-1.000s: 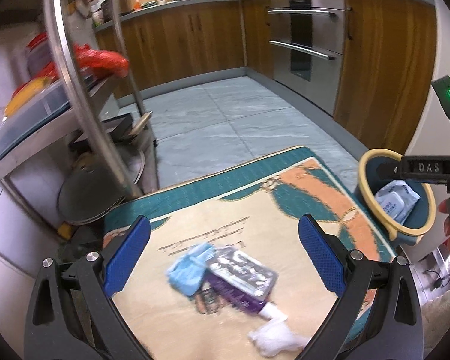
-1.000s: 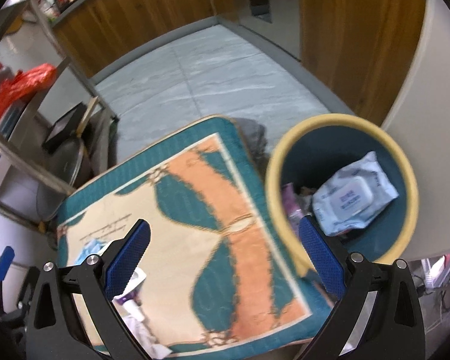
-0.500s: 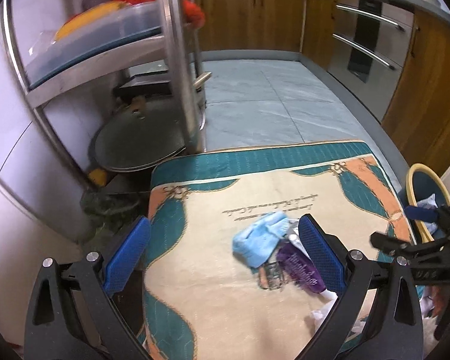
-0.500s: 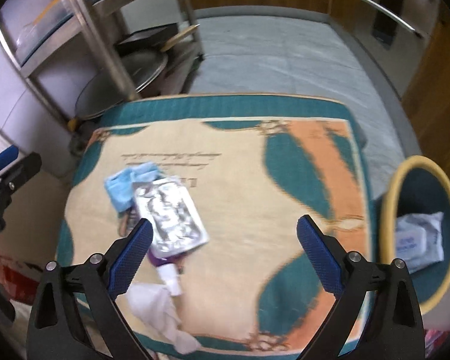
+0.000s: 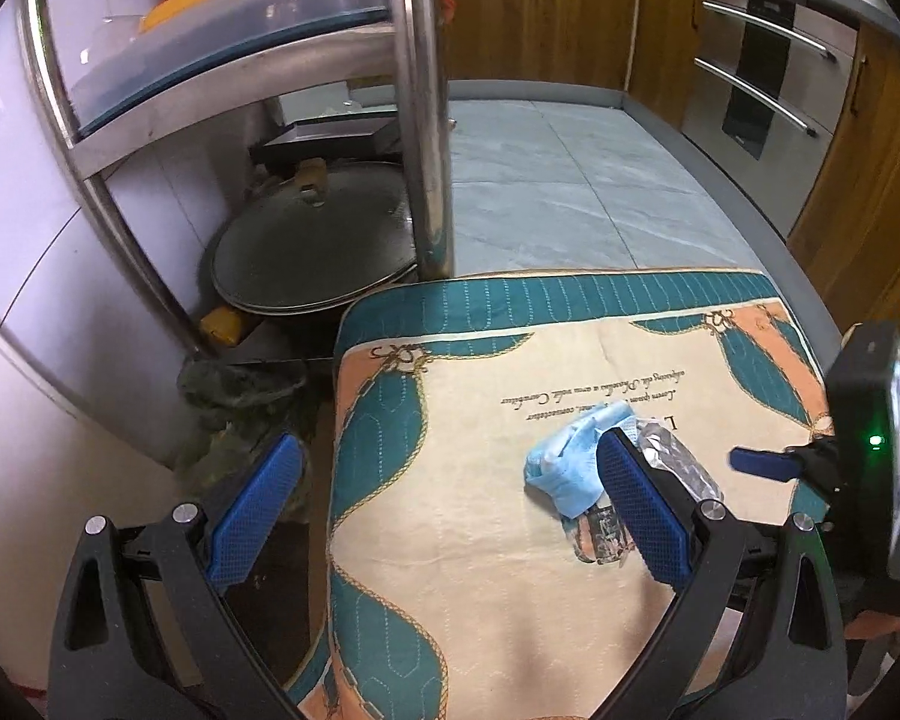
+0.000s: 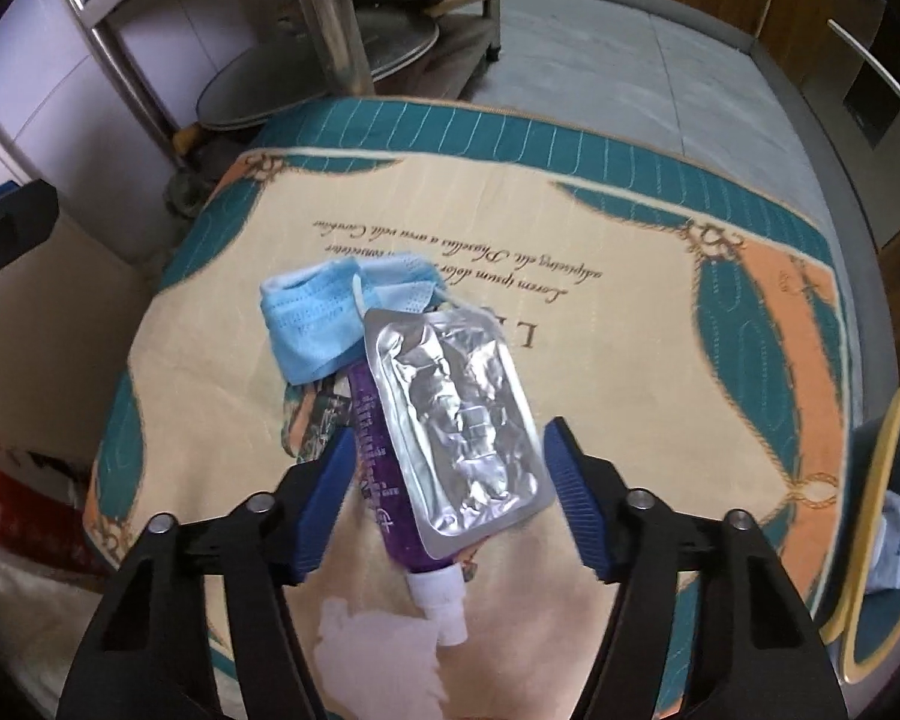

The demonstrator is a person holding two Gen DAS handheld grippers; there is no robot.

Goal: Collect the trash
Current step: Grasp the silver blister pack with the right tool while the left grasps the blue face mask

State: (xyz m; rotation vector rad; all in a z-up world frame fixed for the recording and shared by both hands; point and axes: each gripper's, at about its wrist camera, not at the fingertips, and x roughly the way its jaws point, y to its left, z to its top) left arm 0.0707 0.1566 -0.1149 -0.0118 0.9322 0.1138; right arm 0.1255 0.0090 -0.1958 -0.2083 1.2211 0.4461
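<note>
A pile of trash lies on the patterned mat (image 6: pixel 630 324): a silver foil pack (image 6: pixel 456 414) on top of a purple tube (image 6: pixel 384 510) with a white cap, a blue face mask (image 6: pixel 324 324), a printed wrapper (image 6: pixel 312 426) and a white crumpled tissue (image 6: pixel 378 660). My right gripper (image 6: pixel 450 498) is open, its jaws astride the foil pack and tube. My left gripper (image 5: pixel 450 516) is open and empty above the mat's left part; the mask (image 5: pixel 564 468) and foil pack (image 5: pixel 672 462) sit by its right finger. A yellow-rimmed teal bin (image 6: pixel 876 528) holds a wipes pack (image 6: pixel 894 540).
A steel rack (image 5: pixel 420 108) with pan lids (image 5: pixel 312 240) underneath stands beyond the mat's far left corner. Wooden cabinets and an oven (image 5: pixel 762 78) line the far side of the grey floor (image 5: pixel 570 180). A dark bag (image 5: pixel 240 408) lies left of the mat.
My right gripper swung from the bin to the trash pile and came down around the foil pack. My left gripper shifted left, away from the pile.
</note>
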